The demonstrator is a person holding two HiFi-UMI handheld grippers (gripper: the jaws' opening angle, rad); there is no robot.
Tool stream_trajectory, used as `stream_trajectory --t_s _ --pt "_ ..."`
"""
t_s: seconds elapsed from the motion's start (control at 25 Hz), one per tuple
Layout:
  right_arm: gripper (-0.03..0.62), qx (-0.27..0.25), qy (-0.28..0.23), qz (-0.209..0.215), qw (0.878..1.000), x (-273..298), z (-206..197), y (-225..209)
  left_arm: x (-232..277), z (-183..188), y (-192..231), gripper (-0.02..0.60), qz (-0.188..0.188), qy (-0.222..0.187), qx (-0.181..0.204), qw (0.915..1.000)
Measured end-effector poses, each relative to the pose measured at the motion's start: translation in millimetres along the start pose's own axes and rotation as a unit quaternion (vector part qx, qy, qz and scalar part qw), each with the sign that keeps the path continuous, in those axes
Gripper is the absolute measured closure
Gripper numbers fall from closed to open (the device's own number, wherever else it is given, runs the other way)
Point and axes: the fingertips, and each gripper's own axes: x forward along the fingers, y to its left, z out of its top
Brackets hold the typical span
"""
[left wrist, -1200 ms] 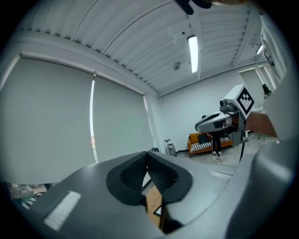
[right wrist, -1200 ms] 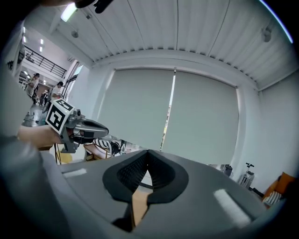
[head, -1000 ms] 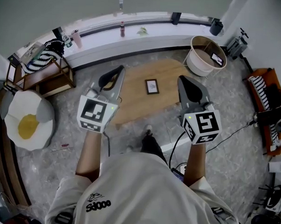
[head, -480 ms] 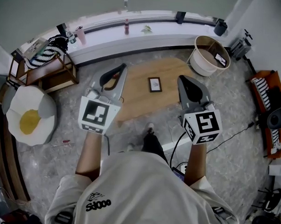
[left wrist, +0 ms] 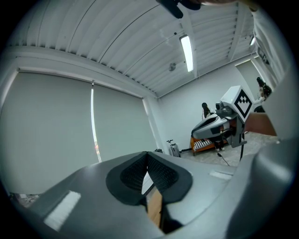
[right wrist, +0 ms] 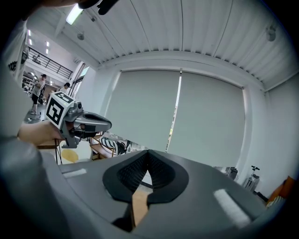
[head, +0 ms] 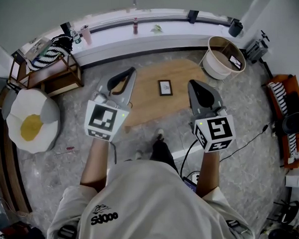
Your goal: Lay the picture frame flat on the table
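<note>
Left tongs: seen closed, nothing held. Picture frame: set mid-surface, between and well apart from both tongs. Judged light, stiff, possibly glazed; best taken by an edge. Small, dark-rimmed, pale picture; tilt cannot be told. Right tongs: closed, empty.

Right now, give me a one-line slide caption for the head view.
Left tongs and right tongs, shut and empty, held near a wooden table bearing a small picture frame.
</note>
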Motion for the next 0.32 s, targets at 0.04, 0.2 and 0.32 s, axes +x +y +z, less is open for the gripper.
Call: stream_trajectory --t_s 0.04,0.2,0.32 --pt "0.594 0.0 0.001 0.0 1.0 -0.2 -0.7 0.5 -0.3 -0.8 -0.9 0.572 -0.001 0.001 0.0 1.0" --pt "0.593 0.0 0.004 0.003 1.0 3.3 -4.0 1.7 0.6 -4.7 -0.1 0.572 -0.001 0.002 -0.001 1.0" --pt "0.594 0.0 0.007 0.007 1.0 8.2 -7.5 0.9 3.8 -8.0 3.4 0.572 0.001 0.003 -0.002 1.0"
